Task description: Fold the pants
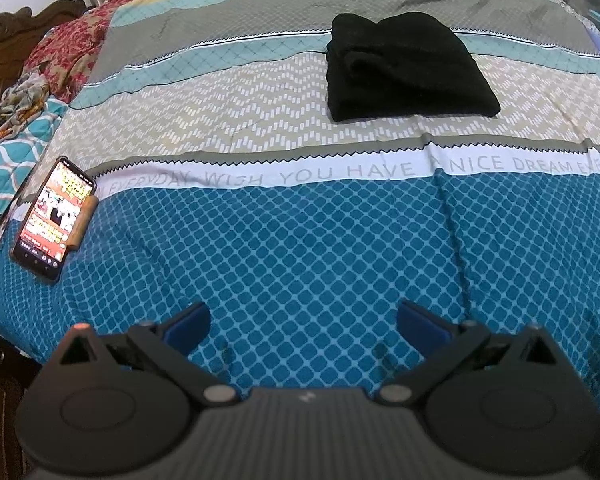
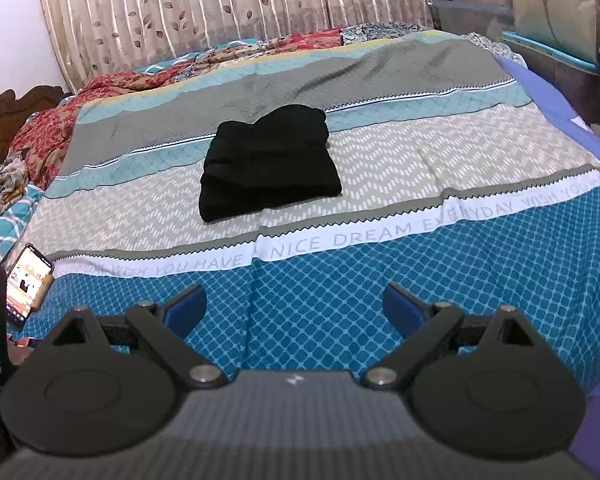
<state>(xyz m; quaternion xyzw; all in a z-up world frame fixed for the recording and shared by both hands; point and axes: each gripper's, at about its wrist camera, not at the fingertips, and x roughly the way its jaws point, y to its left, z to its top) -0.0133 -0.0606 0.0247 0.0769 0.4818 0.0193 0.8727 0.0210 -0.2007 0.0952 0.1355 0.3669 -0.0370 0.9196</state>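
Black pants (image 1: 404,68) lie folded into a compact bundle on the patterned bedspread (image 1: 300,240), well beyond both grippers. In the right wrist view the same black pants (image 2: 268,164) rest near the bed's middle. My left gripper (image 1: 302,320) hovers over the blue diamond-patterned near part of the bed, open, with nothing between its blue fingertips (image 1: 190,322). My right gripper (image 2: 294,304) is likewise open and empty above the bedspread (image 2: 460,280), pulled back from the pants.
A phone (image 1: 54,218) with a lit screen lies at the bed's left edge; the phone (image 2: 26,282) also shows in the right wrist view. Red floral bedding (image 1: 66,44) is heaped far left by a wooden headboard (image 1: 4,48). Curtains (image 2: 220,8) hang behind; boxes (image 2: 560,40) stand at right.
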